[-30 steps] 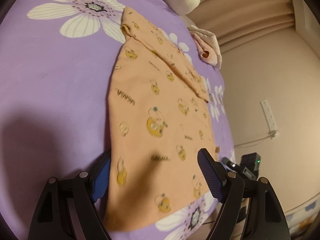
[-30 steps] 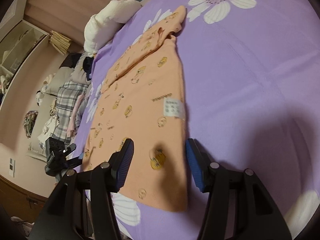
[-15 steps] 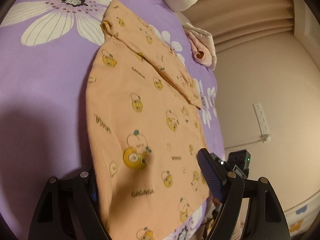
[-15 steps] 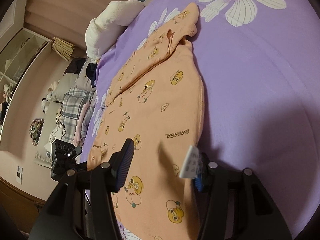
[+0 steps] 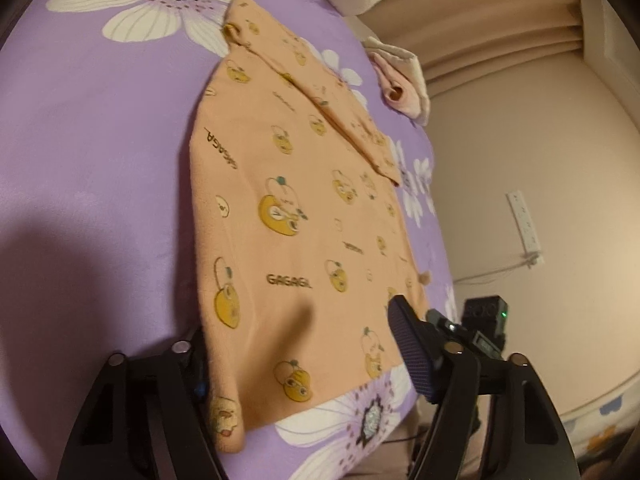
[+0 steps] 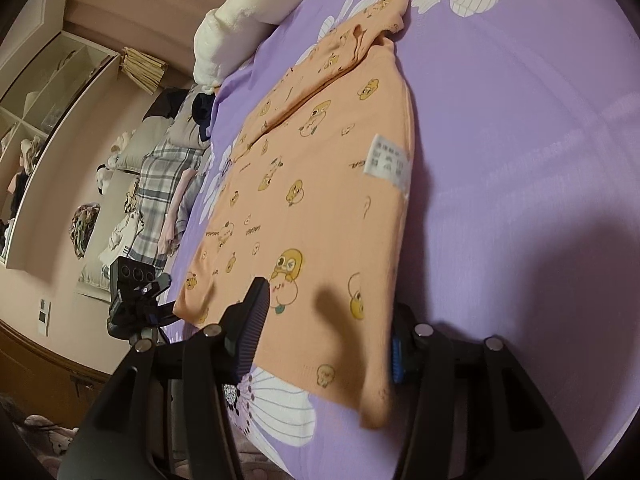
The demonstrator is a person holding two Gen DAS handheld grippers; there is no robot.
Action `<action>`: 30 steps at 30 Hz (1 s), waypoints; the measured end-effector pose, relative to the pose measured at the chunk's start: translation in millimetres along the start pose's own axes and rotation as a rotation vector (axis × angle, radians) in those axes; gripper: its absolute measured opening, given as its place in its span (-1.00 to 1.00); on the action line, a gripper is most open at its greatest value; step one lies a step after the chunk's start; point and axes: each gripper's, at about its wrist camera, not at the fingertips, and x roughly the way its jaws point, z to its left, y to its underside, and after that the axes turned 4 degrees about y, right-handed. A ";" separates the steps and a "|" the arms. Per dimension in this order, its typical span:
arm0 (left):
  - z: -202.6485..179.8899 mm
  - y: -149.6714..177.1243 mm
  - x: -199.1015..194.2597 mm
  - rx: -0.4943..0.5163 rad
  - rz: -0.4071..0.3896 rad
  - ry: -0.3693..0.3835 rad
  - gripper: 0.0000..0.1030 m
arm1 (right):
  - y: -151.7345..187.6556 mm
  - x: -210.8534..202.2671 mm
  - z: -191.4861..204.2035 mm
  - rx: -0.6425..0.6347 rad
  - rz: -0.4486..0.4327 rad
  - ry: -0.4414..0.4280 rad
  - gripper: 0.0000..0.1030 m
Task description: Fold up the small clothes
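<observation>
The purple flowered bed cover (image 5: 100,152) carries the orange shirt (image 5: 304,216), lying flat with its hem nearest both tools. The left gripper (image 5: 304,356) is closing on the hem's left corner; the right gripper (image 6: 324,332) straddles the other corner — whether either pad presses yet I cannot tell. Best to pinch both corners evenly, then carry the hem straight toward the collar — keeping the care label (image 6: 387,160) tucked inside.

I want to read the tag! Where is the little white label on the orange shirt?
In the right wrist view, the white label lies on the orange shirt by its right edge, next to bare purple bedsheet.
</observation>
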 end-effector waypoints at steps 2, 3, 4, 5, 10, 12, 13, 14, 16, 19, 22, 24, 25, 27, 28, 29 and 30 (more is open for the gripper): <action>2.7 -3.6 4.2 -0.017 -0.001 -0.015 0.00 | -1.3 3.6 1.8 -0.003 -0.008 0.013 -0.14; 4.6 -5.6 6.9 -0.029 0.003 -0.028 -0.22 | -1.9 6.1 2.1 -0.003 -0.012 0.022 -0.21; 7.2 -7.6 9.4 -0.042 0.007 -0.043 -0.33 | -3.1 8.1 2.6 -0.003 -0.013 0.029 -0.33; 9.6 -8.8 11.1 -0.054 0.007 -0.049 -0.51 | -3.8 10.9 2.8 -0.005 -0.014 0.039 -0.45; 21.7 -10.1 6.6 -0.113 -0.015 0.004 -0.87 | -5.4 16.4 1.7 -0.014 -0.024 0.064 -0.83; 19.9 -10.8 0.5 -0.112 -0.034 0.045 -0.95 | -5.9 14.6 2.6 -0.017 -0.031 0.055 -0.85; 17.6 -11.3 -4.1 -0.107 -0.051 0.065 -0.98 | -6.5 11.9 4.0 -0.019 -0.042 0.038 -0.86; 15.4 -11.6 -8.6 -0.102 -0.067 0.082 -0.98 | -5.7 8.8 5.4 -0.020 -0.051 0.024 -0.87; 8.9 -13.0 -16.4 -0.087 -0.099 0.106 -0.98 | -6.6 2.2 8.7 -0.018 -0.082 -0.019 -0.87; -2.2 -14.9 -18.5 -0.055 -0.115 0.120 -0.98 | -9.4 -7.0 15.0 -0.022 -0.132 -0.084 -0.87; -13.2 -19.6 -15.1 -0.027 -0.133 0.093 -1.00 | -11.6 -9.3 21.1 -0.037 -0.157 -0.109 -0.88; -21.7 -23.5 -13.6 0.001 -0.154 0.048 -1.00 | -13.9 -8.1 25.5 -0.045 -0.164 -0.120 -0.88; -23.0 -26.4 -11.1 0.001 -0.146 0.037 -1.00 | -15.1 -7.9 27.6 -0.050 -0.166 -0.123 -0.88; -24.8 -31.1 -7.4 -0.006 -0.141 0.030 -1.00 | -17.7 -5.3 32.3 -0.056 -0.171 -0.128 -0.88; -27.3 -31.7 -6.0 0.002 -0.139 0.023 -1.00 | -19.1 -5.0 33.2 -0.058 -0.173 -0.130 -0.89; -30.5 -31.5 -6.1 0.013 -0.140 0.027 -1.00 | -20.0 -5.0 35.7 -0.064 -0.176 -0.132 -0.90; -34.5 -30.5 -6.9 0.031 -0.142 0.039 -1.00 | -20.1 -6.0 37.9 -0.071 -0.179 -0.133 -0.90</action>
